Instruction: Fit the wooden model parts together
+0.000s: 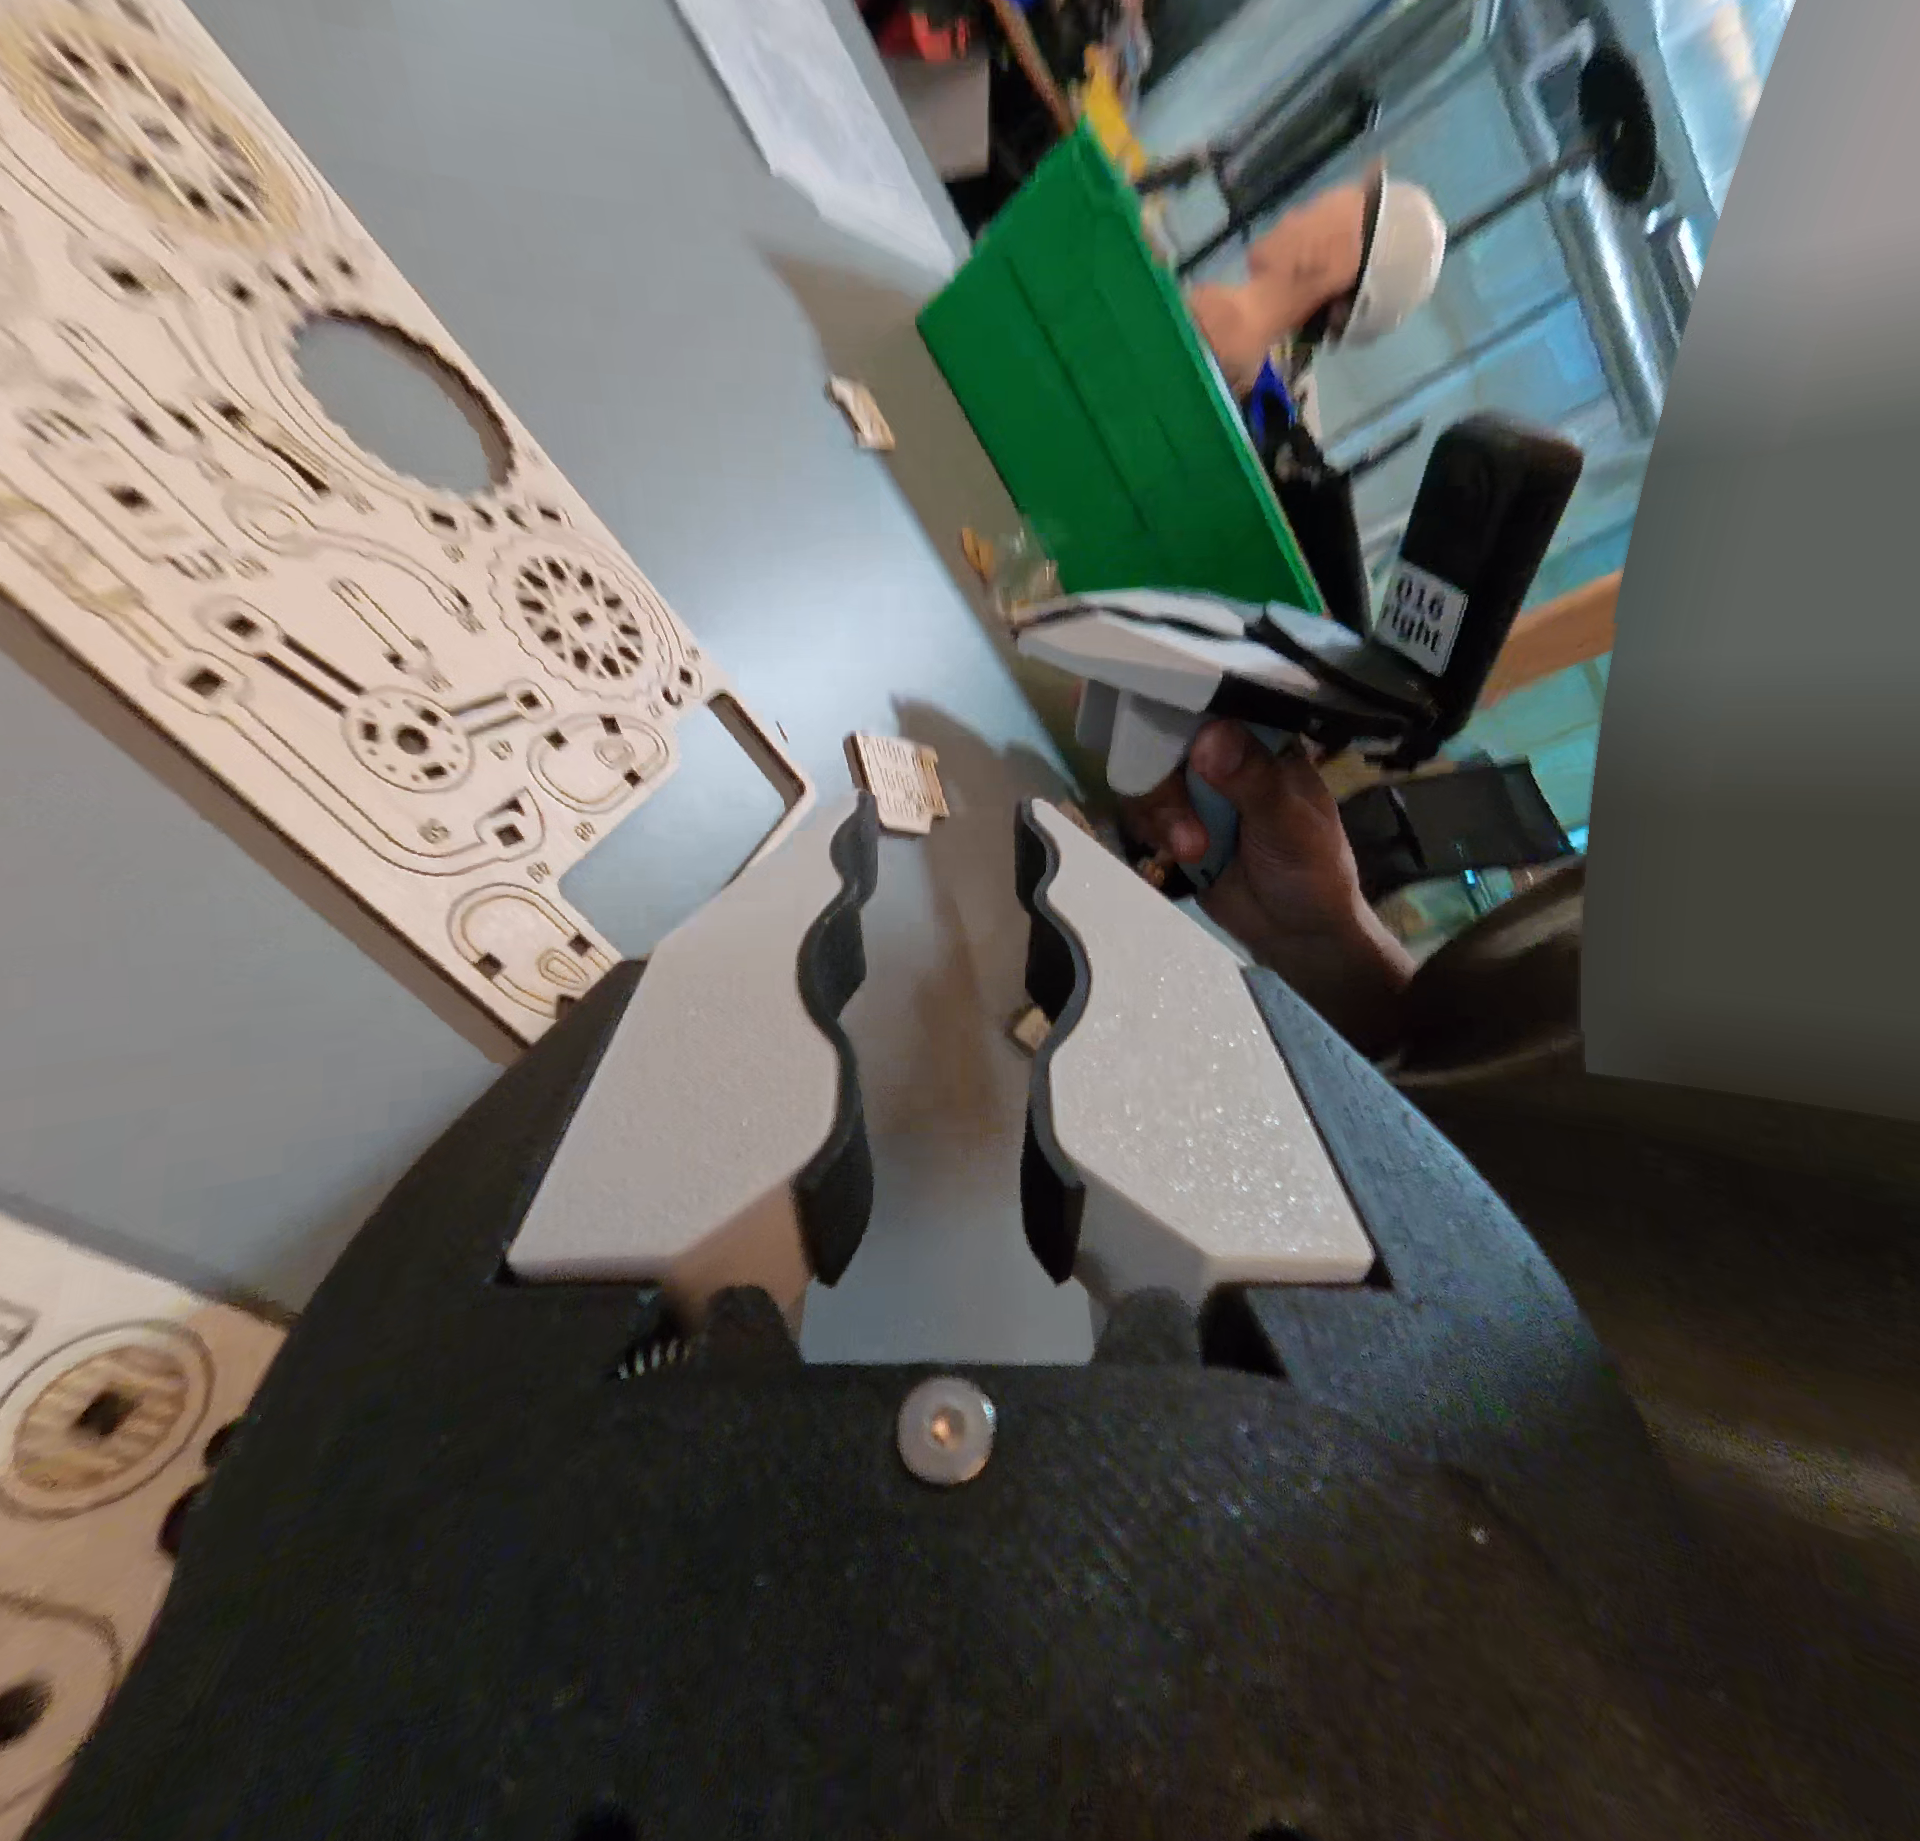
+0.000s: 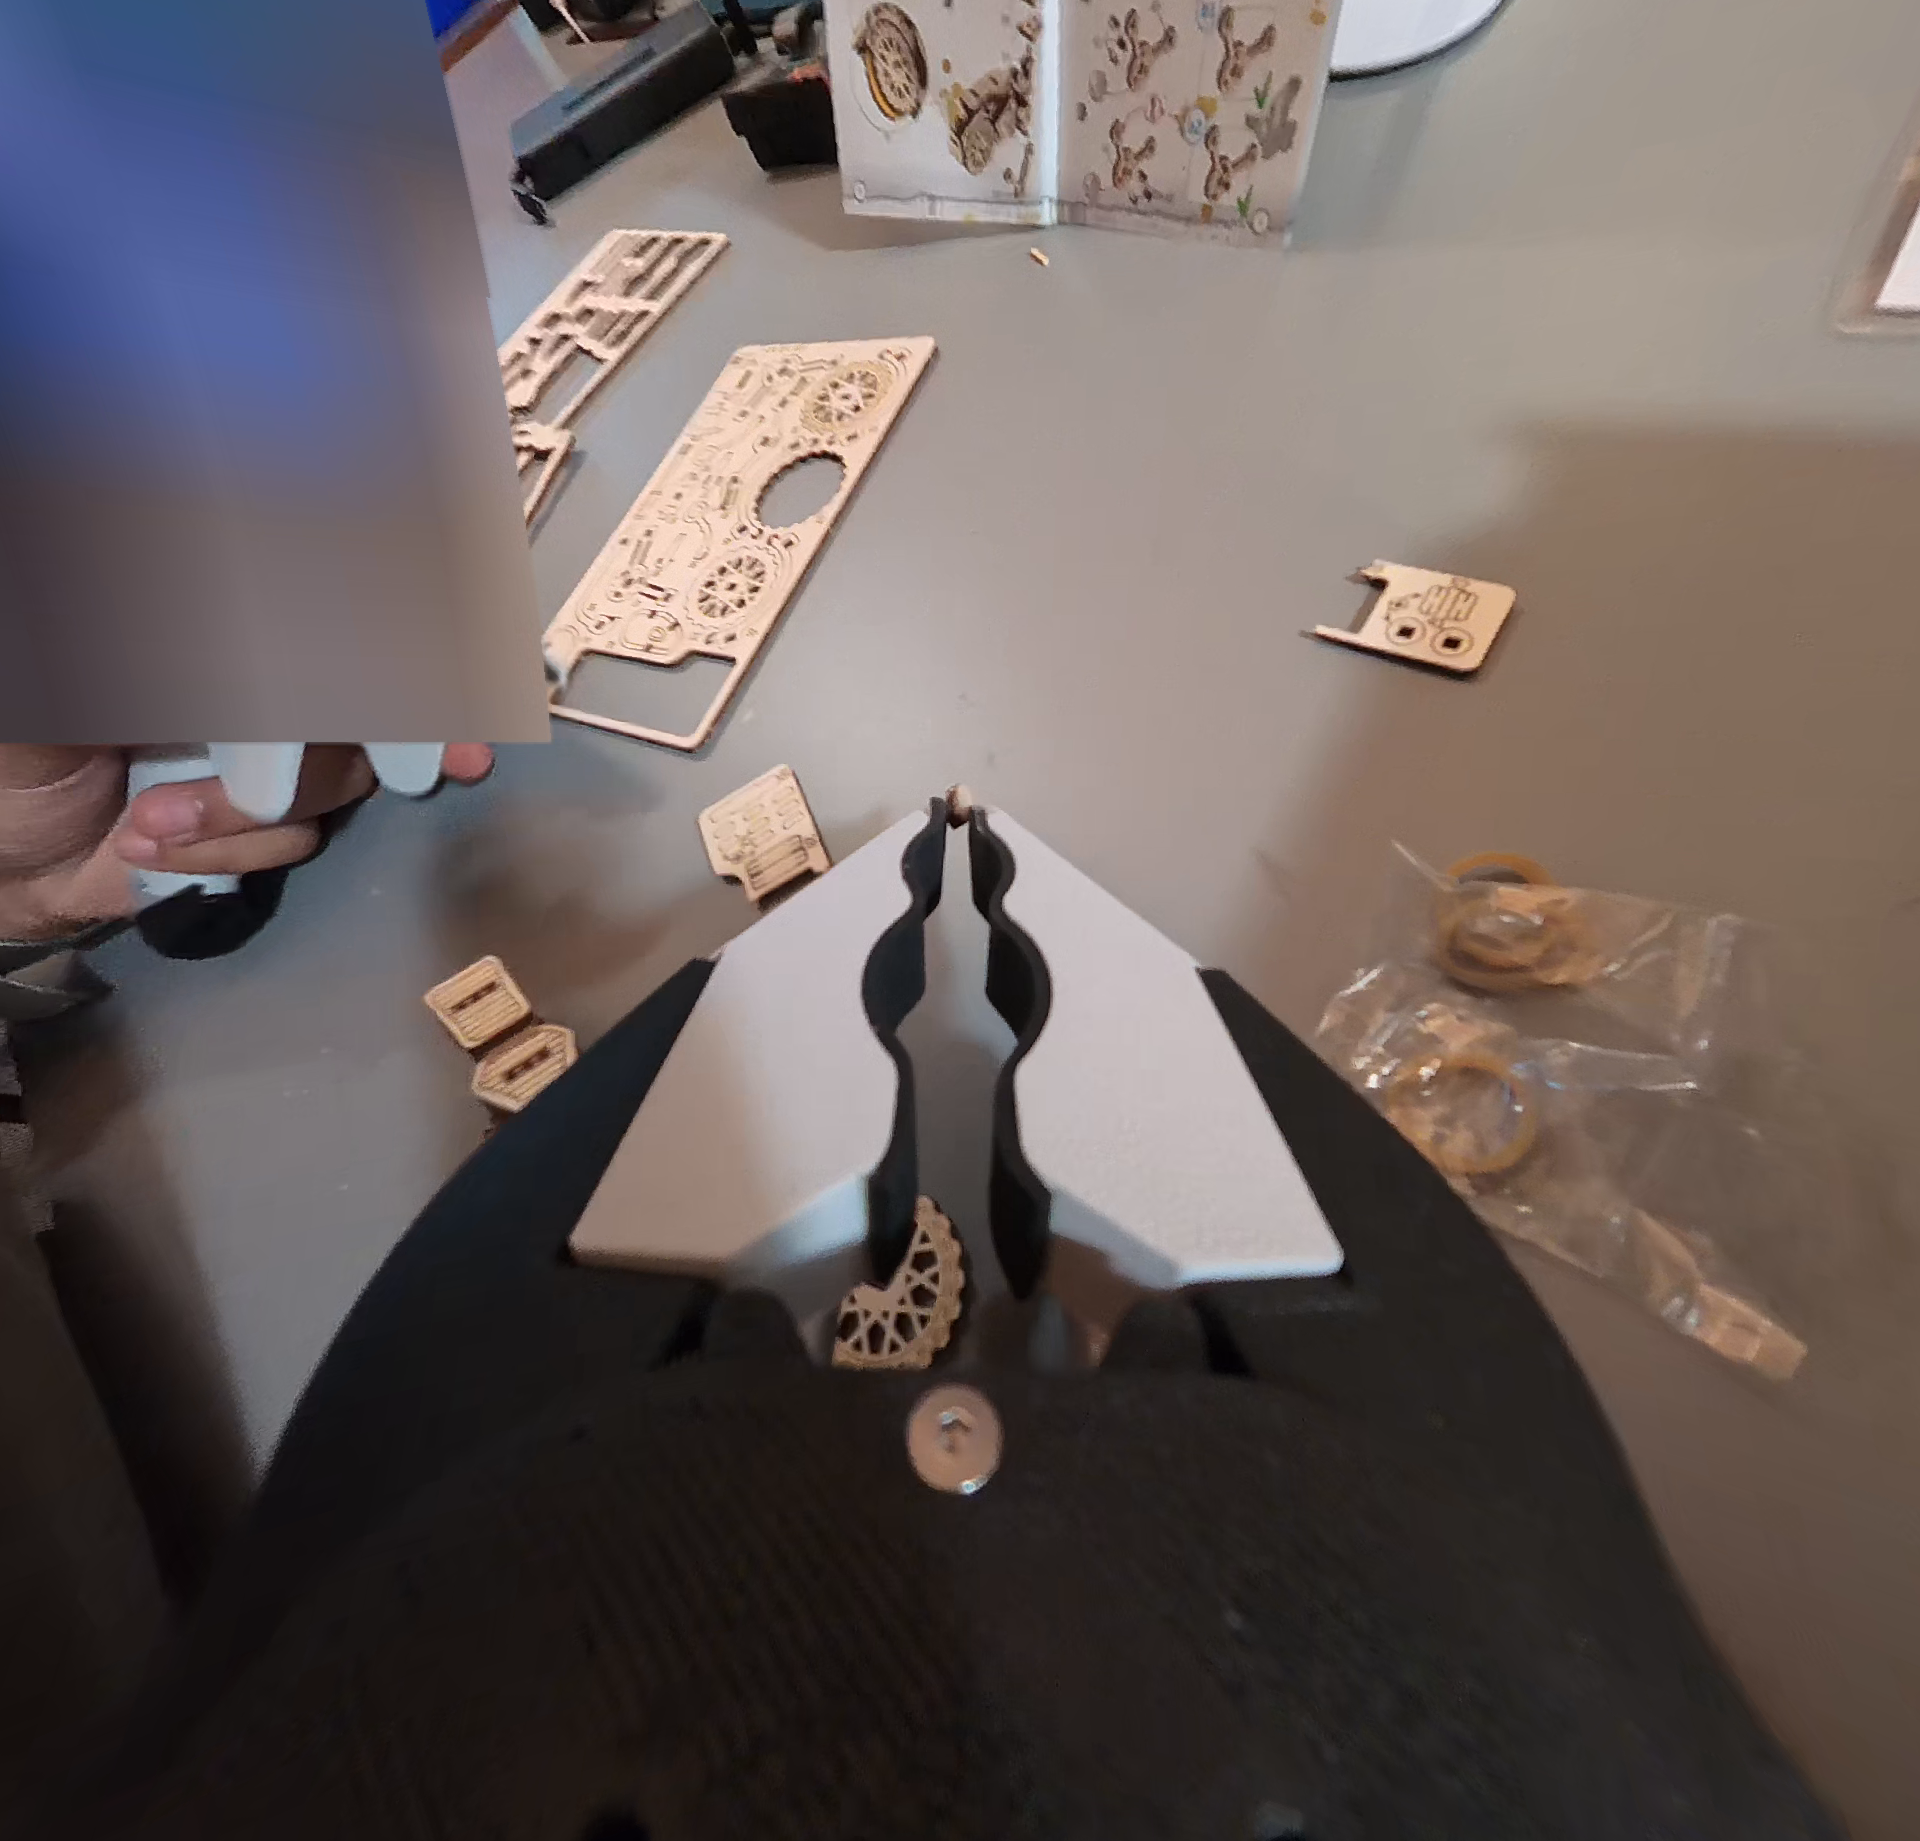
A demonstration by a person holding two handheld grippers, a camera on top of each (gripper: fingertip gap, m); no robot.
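Lying flat on the grey table (image 2: 1195,503): punched sheet (image 2: 727,534), circular hole cut through it. Just off the sheet's near end, slotted panel (image 2: 764,833); farther right of the sheet, notched plate (image 2: 1418,619). Gaping wide over bare table beside the sheet, left gripper (image 1: 943,823), gripping nothing. Pinching a tiny peg (image 2: 958,802) at the tips, right gripper (image 2: 958,823), nearly closed; gear (image 2: 902,1303) showing behind its fingers.
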